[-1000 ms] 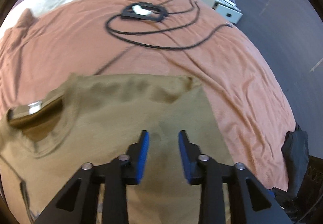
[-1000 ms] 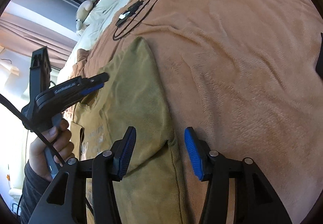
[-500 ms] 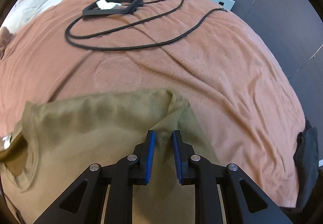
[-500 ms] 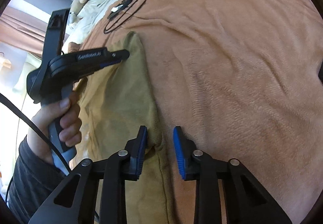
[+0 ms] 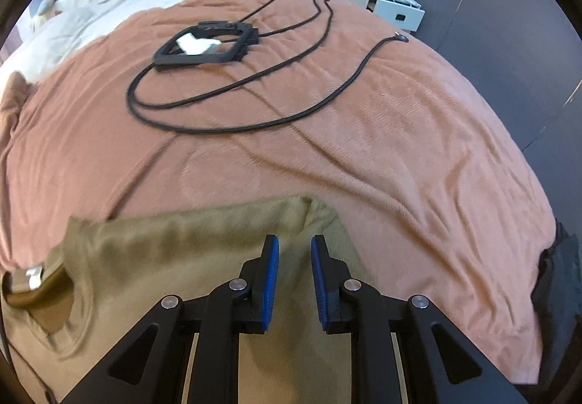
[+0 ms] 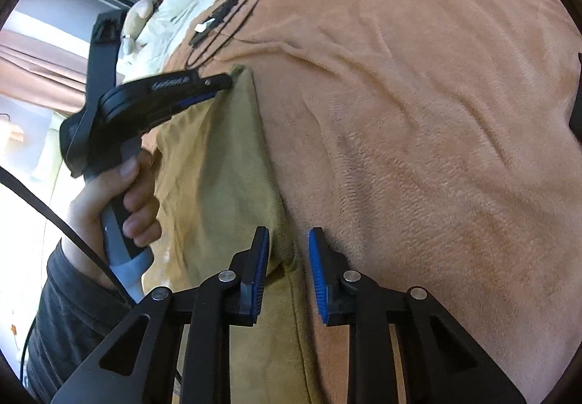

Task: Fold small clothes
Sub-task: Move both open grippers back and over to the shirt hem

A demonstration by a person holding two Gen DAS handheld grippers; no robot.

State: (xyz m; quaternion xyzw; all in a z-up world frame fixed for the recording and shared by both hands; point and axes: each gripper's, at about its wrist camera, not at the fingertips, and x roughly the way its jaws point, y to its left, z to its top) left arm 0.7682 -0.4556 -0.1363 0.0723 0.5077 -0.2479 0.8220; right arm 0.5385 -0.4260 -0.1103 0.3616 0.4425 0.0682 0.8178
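Bed blanket (image 5: 363,134) under blurred, cut-off shirt (image 5: 174,244)

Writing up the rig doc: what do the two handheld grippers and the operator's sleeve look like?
Both the left gripper and the right gripper have black linkage arms with silver pivot pins and ribbed blue pads. From the side, the left one shows white lettering, a grey-blue handle and a black cable. The person's sleeve is dark grey.

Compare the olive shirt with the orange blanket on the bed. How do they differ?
Colour: the olive shirt is dull green and the orange blanket is warm orange-brown.
Size: the shirt covers only the near part, while the blanket spreads across most of the bed.
Position: the shirt lies on top of the blanket; the blanket also carries a black cable.
Both are soft, creased cloth.
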